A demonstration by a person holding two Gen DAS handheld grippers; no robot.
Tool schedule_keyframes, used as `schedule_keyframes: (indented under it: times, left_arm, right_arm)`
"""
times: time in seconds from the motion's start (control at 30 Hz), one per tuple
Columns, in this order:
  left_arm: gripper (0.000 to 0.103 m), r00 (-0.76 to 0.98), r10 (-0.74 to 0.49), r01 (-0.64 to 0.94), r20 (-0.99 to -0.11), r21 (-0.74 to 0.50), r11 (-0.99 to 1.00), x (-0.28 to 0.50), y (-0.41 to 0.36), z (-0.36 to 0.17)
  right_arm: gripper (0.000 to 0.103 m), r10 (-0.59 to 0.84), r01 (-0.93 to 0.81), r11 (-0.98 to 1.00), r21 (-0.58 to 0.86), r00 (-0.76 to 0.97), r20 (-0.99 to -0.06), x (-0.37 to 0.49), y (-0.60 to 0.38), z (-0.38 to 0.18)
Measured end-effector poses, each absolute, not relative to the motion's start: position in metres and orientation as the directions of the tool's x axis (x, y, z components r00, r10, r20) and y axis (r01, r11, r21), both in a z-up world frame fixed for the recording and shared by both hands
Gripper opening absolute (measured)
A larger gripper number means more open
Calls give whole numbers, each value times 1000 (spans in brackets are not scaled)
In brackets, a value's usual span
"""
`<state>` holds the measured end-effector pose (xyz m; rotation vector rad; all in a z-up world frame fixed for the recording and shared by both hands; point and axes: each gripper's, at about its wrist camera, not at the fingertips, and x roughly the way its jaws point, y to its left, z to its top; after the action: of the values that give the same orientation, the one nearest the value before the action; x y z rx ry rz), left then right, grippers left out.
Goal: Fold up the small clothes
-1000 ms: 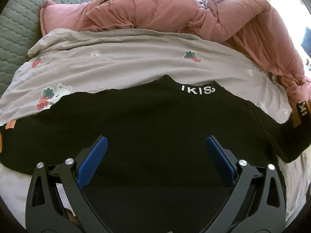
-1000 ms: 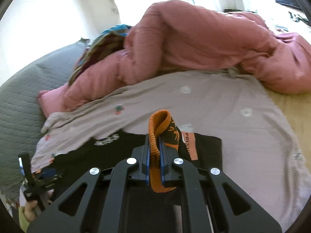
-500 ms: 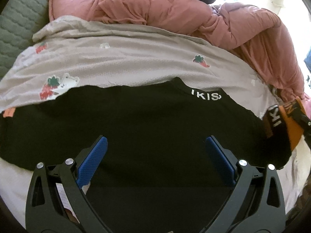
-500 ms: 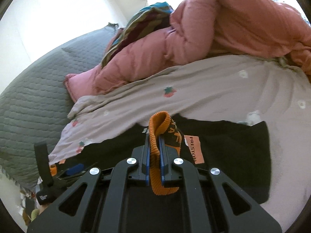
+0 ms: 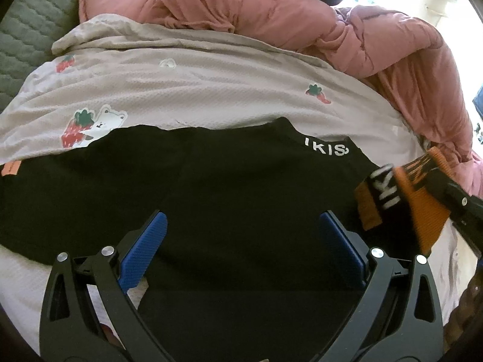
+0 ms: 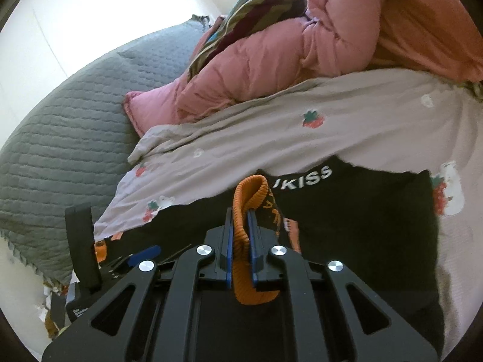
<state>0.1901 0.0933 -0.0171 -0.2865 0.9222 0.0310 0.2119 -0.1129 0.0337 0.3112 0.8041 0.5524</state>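
One black top [image 5: 241,199] lies spread flat on the printed sheet [image 5: 211,90], its collar with white letters pointing away toward the pink duvet [image 5: 302,21]. It is laid flat, I think, so that the sleeves can be folded inward over the body.

The right gripper [image 6: 241,235] is closed on the orange cuff [image 6: 247,199] of one sleeve; the ribbed edge stands up between the two blue pads and more of it hangs out behind them. In the left view this cuff [image 5: 422,211] is lifted at the right edge of the top, so the sleeve seems on its way across the body. The left gripper [image 5: 241,241] hovers over the lower middle of the top with its jaws wide apart and nothing between them, probably ready to press the cloth or to take the hem.

By count: one top, two grippers, one cuff held. A small orange tag [image 5: 10,167] shows at the far left edge; I cannot tell if the other cuff is there. Behind the duvet lie one striped cloth [image 6: 256,9] and one grey quilt [image 6: 75,120].
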Motion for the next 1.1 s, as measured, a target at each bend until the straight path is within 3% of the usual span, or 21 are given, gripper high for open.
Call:
schedule_keyframes:
  times: [0.27, 0.43, 0.73, 0.93, 0.97, 1.0, 1.03, 1.1]
  left_arm:
    - [95, 598, -133, -175, -790, -290, 941, 191, 109, -22]
    - [95, 590, -180, -156, -787, -330, 931, 192, 111, -27]
    - [91, 556, -233, -113, -798, -351, 930, 195, 92, -50]
    - [61, 539, -152, -154, -828, -274, 949, 198, 80, -71]
    - [49, 549, -140, -149, -824, -262, 954, 197, 77, -70]
    - [29, 556, -145, -142, -818, -266, 954, 197, 75, -69]
    - [17, 564, -167, -126, -809, -284, 950, 196, 74, -68]
    - [11, 574, -140, -121, -807, -253, 960, 195, 70, -67]
  right_arm:
    - [11, 584, -357, 810, 464, 562, -586, 210, -115, 33]
    - [21, 561, -322, 825, 464, 568, -603, 205, -132, 25]
    - [24, 500, -242, 857, 455, 603, -622, 200, -172, 15]
    - [25, 481, -216, 865, 453, 616, -624, 199, -188, 10]
    - [26, 480, -209, 864, 458, 617, -624, 199, -191, 8]
    - [27, 478, -204, 864, 461, 618, -624, 199, -193, 7]
    - [27, 475, -196, 864, 463, 620, -624, 199, -195, 7]
    - [27, 472, -189, 864, 466, 623, -623, 199, -199, 6]
